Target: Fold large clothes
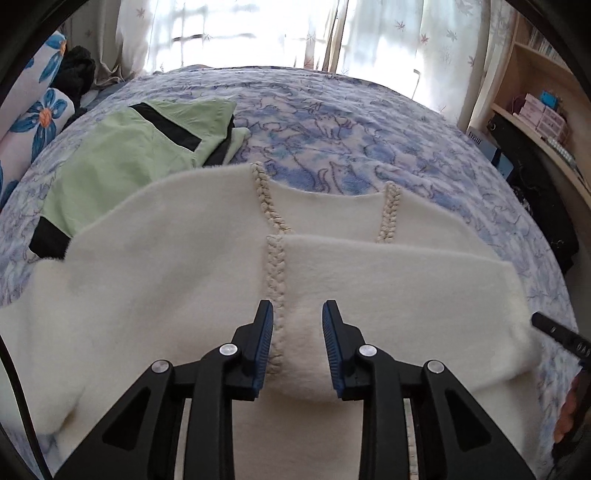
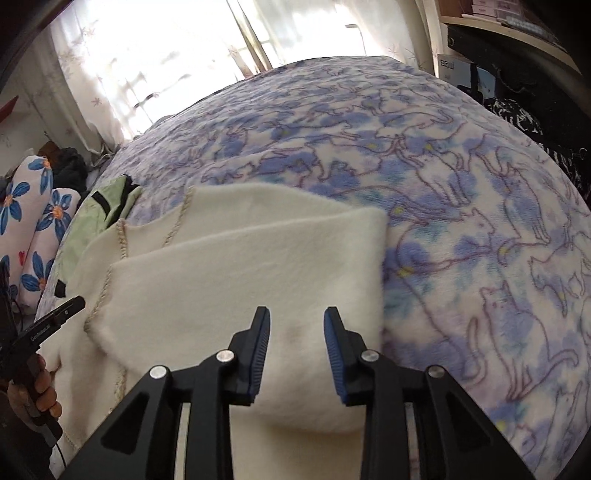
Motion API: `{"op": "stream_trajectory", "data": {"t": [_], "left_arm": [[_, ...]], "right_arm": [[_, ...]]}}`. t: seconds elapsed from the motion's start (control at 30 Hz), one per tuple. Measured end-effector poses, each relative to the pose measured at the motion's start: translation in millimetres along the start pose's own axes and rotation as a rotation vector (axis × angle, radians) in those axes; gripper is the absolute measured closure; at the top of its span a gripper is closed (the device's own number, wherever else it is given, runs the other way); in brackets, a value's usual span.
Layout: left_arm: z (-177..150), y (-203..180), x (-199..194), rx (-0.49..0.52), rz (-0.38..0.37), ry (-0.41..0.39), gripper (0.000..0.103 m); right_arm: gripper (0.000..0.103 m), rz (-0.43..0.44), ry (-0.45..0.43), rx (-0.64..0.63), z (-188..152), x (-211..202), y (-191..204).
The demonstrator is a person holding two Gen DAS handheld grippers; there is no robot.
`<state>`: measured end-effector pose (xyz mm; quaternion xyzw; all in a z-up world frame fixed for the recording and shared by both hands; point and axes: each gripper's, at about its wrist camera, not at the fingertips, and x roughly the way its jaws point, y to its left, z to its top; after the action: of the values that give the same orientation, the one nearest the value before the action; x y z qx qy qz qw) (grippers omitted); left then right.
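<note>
Cream fleece garment (image 1: 207, 280) lay half-folded on the bed (image 1: 369, 147), bunched between both grippers' part-spread fingers, pads not pinching; soft, light, floppy stuff, best taken by the near folded edge under the fingertips

1. Under my left hand-held gripper (image 1: 297, 314) the sweater (image 1: 184, 280) lies spread across the bed (image 1: 369, 147), its near part folded over the part behind.
2. Behind and left of the sweater lies a folded jacket (image 1: 122, 158), which the sweater's far left edge overlaps.
3. Left of the jacket, at the bed's edge, sit pillows (image 1: 37, 110).
4. My right hand-held gripper (image 2: 295, 319) hangs over the sweater's right end; bare bed lies right of it.
5. Shelves (image 1: 535, 92) stand right of the bed, curtains (image 1: 240, 29) behind it.
</note>
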<state>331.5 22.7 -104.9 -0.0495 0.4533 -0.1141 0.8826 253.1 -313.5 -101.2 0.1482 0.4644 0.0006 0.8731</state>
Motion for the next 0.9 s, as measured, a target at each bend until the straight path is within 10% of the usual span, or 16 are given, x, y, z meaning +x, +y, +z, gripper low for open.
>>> {"op": "stream_trajectory", "data": {"t": [0.3,0.57,0.7,0.9], "left_arm": [[-26.7,-51.8,38.5,0.018,-0.011,0.102,0.077],[-27.1,-18.1,38.7,0.014,0.069,0.099,0.075],[-28.5,4.6,36.2,-0.035,0.0,0.107,0.075],[-33.2,-5.7,33.6,0.02,0.052,0.1,0.074]], "right_arm": [[0.073,0.065,0.101,-0.106,-33.3,47.8,81.3],[0.076,-0.104,0.028,-0.099,-40.0,22.9,11.0],[0.103,-0.099,0.016,-0.01,-39.4,5.4,-38.5],[0.103,-0.141,0.007,-0.025,-43.4,0.2,-37.7]]}}
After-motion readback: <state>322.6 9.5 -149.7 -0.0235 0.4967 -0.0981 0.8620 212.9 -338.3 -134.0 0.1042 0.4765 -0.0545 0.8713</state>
